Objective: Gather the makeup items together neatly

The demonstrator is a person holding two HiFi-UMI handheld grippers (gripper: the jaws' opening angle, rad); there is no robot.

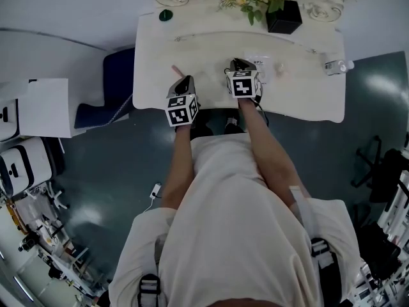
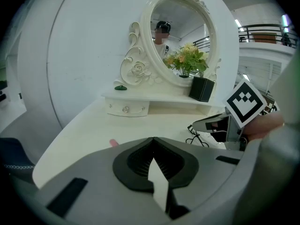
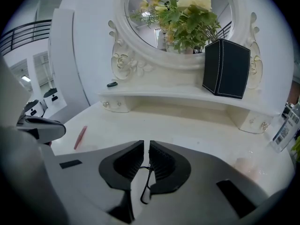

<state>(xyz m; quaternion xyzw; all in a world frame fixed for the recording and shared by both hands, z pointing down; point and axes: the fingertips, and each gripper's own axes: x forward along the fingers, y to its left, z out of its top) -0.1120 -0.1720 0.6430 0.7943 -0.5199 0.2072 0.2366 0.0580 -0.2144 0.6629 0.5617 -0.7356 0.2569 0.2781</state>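
White vanity surface (image 1: 300, 91) with makeup items scattered across it. Left gripper (image 2: 153, 142), jaws shut and empty, is poised near the slim pink makeup stick (image 1: 177, 71) at its 11 o'clock. Right gripper (image 3: 146, 149) has its jaws barely parted around a thin black wire loop (image 3: 143, 191), apparently not pinching it.

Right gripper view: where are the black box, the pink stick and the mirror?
black box (image 3: 233, 71), right gripper view, front face
pink stick (image 3: 80, 138), right gripper view, mid-shaft
mirror (image 3: 140, 31), right gripper view, its glass
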